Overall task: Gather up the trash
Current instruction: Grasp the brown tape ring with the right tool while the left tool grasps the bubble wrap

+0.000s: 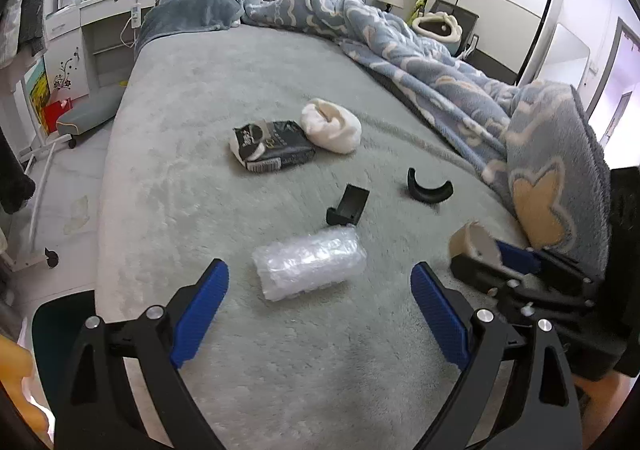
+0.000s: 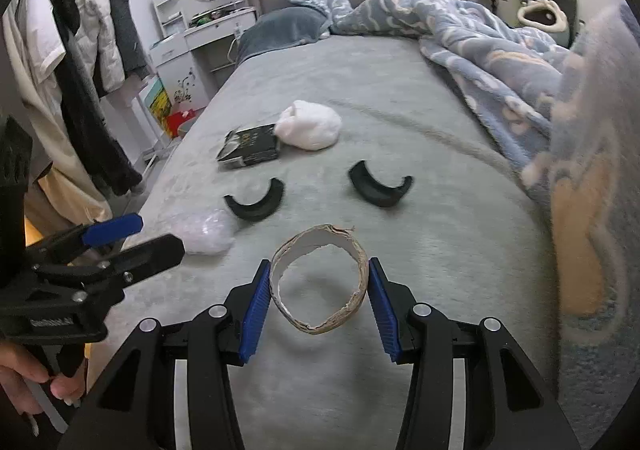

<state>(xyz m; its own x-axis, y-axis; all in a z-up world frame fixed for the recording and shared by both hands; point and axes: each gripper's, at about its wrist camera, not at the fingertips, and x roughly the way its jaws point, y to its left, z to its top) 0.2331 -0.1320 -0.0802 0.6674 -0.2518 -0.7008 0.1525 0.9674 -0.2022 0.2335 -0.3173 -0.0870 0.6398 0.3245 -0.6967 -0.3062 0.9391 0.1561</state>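
The right gripper (image 2: 316, 290) grasps a cardboard ring (image 2: 320, 282) between its fingers. The left gripper (image 1: 320, 290) stands released, the bubble wrap roll (image 1: 310, 268) lying on the bed (image 1: 240, 82) just ahead between its fingers, long axis crosswise; left is nearer.

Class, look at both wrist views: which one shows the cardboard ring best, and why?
The right wrist view: the cardboard ring faces the camera whole, squeezed between the right gripper's blue pads. The left wrist view shows the ring only obliquely and partly hidden by that gripper.
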